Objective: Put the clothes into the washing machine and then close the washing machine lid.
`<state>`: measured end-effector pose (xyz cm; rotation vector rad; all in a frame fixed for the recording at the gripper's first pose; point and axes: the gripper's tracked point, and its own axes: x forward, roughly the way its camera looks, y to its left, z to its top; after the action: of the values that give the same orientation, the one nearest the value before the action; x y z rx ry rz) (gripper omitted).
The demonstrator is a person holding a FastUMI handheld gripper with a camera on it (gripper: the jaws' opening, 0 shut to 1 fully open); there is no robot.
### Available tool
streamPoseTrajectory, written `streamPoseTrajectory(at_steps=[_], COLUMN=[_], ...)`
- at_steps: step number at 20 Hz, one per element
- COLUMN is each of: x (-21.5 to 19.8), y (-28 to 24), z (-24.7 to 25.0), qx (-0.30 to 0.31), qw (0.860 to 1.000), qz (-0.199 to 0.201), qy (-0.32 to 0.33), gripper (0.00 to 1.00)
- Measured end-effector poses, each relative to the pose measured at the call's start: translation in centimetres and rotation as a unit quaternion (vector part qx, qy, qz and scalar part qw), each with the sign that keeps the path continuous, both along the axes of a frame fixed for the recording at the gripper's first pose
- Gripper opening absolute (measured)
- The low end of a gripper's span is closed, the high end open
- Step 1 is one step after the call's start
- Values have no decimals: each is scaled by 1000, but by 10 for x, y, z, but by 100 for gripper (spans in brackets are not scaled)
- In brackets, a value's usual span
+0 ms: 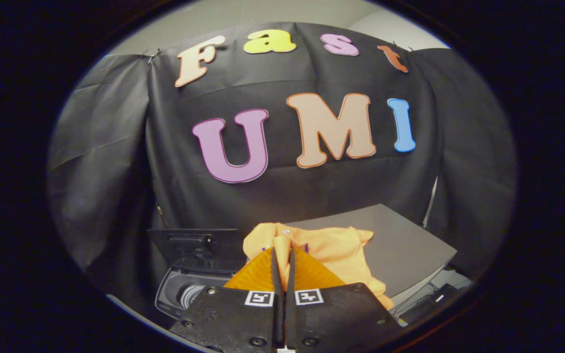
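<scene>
An orange garment hangs lifted from my gripper, bunched around and beyond the fingertips. The two fingers stand almost together, pinching a fold of the cloth between them. Below and left of the fingers sits the washing machine, its round drum opening showing and its dark lid raised upright behind it. The garment's lower part trails down on the right side of the fingers, over the edge of a grey surface.
A grey flat-topped table or cabinet stands to the right, just beyond the garment. Cables and a small dark device lie below its front edge. The black cloth wall closes off the back.
</scene>
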<state>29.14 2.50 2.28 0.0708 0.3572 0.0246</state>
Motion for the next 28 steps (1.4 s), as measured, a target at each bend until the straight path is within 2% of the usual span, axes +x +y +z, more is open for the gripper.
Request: streamPoseTrajectory(at_steps=[6,13,17,22,28], x=[13,19,25,24,27], y=[89,177,210,248,260], z=[14,-17,-55,-121,-211], qx=[5,6,-2,24,2], qw=[998,992,988,983,975], qz=[66,128,153,174,182], qy=[-18,-6,13,60,126], gripper=[1,2,2,2,2])
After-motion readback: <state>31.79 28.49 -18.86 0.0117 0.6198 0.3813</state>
